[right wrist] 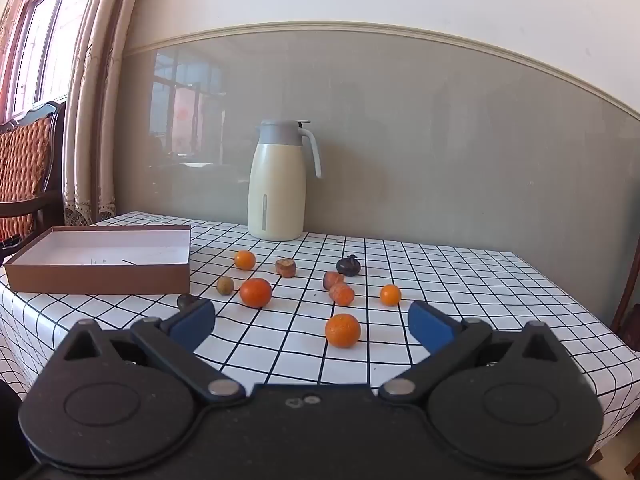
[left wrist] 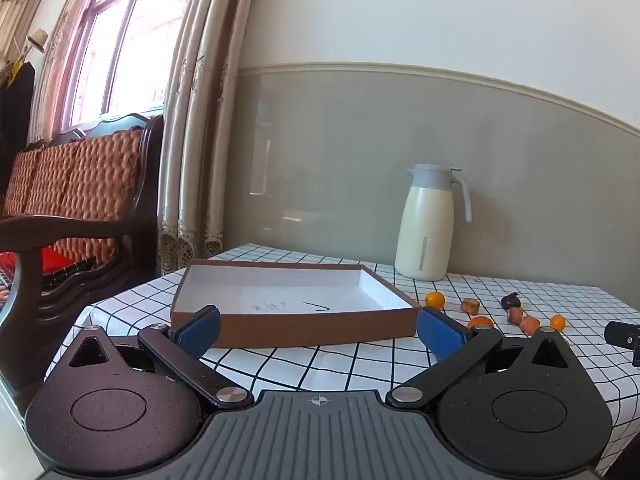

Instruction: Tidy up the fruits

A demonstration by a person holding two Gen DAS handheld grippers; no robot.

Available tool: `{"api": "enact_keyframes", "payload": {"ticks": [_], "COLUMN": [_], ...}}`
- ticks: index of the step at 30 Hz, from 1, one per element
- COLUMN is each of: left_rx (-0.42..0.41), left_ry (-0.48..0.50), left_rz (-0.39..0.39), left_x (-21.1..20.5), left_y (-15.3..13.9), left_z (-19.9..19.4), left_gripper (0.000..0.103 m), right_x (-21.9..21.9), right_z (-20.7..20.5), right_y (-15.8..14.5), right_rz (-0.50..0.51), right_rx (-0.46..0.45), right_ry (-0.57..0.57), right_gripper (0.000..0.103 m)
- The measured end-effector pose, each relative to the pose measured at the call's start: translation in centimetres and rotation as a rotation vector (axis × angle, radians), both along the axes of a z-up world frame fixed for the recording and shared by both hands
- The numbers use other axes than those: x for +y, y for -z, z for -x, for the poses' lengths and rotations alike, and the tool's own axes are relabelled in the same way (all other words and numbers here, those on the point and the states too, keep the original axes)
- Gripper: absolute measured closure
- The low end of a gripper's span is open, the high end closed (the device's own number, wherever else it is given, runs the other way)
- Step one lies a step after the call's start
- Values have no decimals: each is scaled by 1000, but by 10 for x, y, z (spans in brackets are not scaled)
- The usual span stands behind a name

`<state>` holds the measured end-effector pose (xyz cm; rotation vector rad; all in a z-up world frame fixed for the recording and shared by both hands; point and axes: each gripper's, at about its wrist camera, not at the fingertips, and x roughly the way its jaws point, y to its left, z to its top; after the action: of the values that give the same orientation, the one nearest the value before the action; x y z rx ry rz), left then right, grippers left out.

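right gripper (right wrist: 312,322) spread wide, holding nothing, aimed a bit downward over the near edge of the table (right wrist: 460,280). nearest orange (right wrist: 342,330) sitting right between the blue pads but not touched, so probably lined up as the first pick. left gripper (left wrist: 318,330) just as wide and empty, parked in front of the brown box (left wrist: 316,326) near the table's left edge. looks ready to steady the box, though that's a guess.

fruit all loose on the checked cloth right of the box: bigger orange (right wrist: 255,292) mid-table, small orange (right wrist: 244,260) nearer the back, another small orange (right wrist: 390,295) off to the right, plus a few brownish and dark pieces too small to name. box completely empty inside, open side up and close to the fruit, which makes sense as the drop spot. cream thermos jug (right wrist: 276,184) standing at the back edge against the wall, well out of the way.
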<state>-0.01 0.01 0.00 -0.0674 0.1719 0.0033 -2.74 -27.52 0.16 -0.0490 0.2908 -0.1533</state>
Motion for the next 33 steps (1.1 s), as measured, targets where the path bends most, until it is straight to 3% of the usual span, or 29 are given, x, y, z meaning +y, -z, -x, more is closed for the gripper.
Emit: {"api": "enact_keyframes", "payload": {"ticks": [33], "left_rx": [17], "left_ry": [-7], "left_rz": [-20], "left_x": [-2], "left_y": [4], "left_z": [1], "left_gripper": [0], "right_x": [-3], "right_z": [-3], "right_y": [1], "right_rz": [-9], "right_rx": [6], "right_ry": [2], "right_gripper": [6]}}
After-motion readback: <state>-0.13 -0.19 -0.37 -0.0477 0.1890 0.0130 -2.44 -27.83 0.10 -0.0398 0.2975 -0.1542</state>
